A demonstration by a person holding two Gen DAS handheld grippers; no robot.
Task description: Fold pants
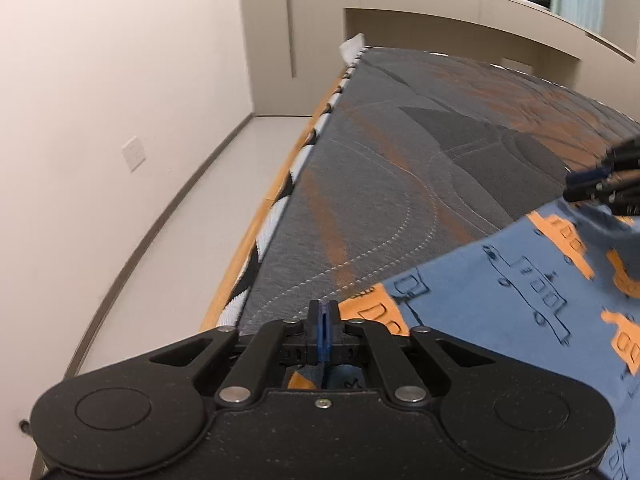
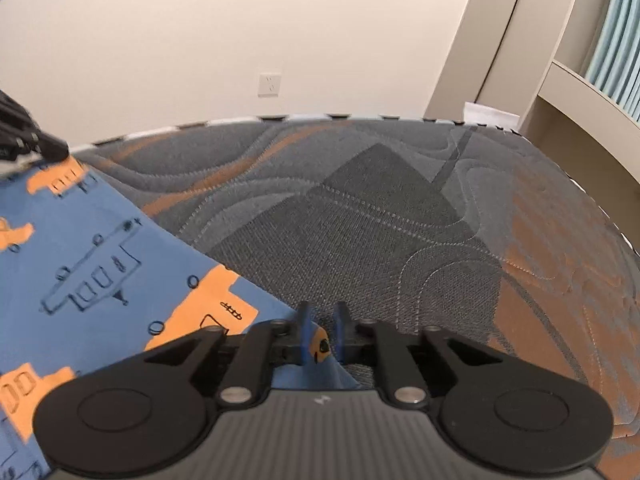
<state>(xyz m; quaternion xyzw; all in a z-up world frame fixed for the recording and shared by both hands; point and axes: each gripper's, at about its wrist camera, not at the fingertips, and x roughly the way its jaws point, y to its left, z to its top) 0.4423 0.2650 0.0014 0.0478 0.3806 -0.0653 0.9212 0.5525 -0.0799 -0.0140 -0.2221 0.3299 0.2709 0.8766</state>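
Blue fabric: we identify the pants [image 1: 520, 280] as blue cloth printed with orange vehicles and dark line drawings, lying on the mattress [image 1: 400, 160].
Support surface: we see a grey quilted mattress with orange streaks and a black-and-white striped edge band.
Left gripper [image 1: 323, 320]: we read its blue pads pressed together, with pants fabric showing just behind the fingers; it sits at the corner of the cloth near the mattress edge.
Right gripper [image 2: 323, 324]: we see its fingers slightly parted, with a corner of the pants between the blue pads; we cannot tell whether both pads touch the cloth.
Cross-view: we find each gripper at the far corner of the cloth in the other's view.
Pants edge: we note a straight edge running between the two grippers.
Surroundings: we observe a wall outlet [image 2: 270, 84], a pale floor [image 1: 180, 240] and a curtain [image 2: 616, 40].
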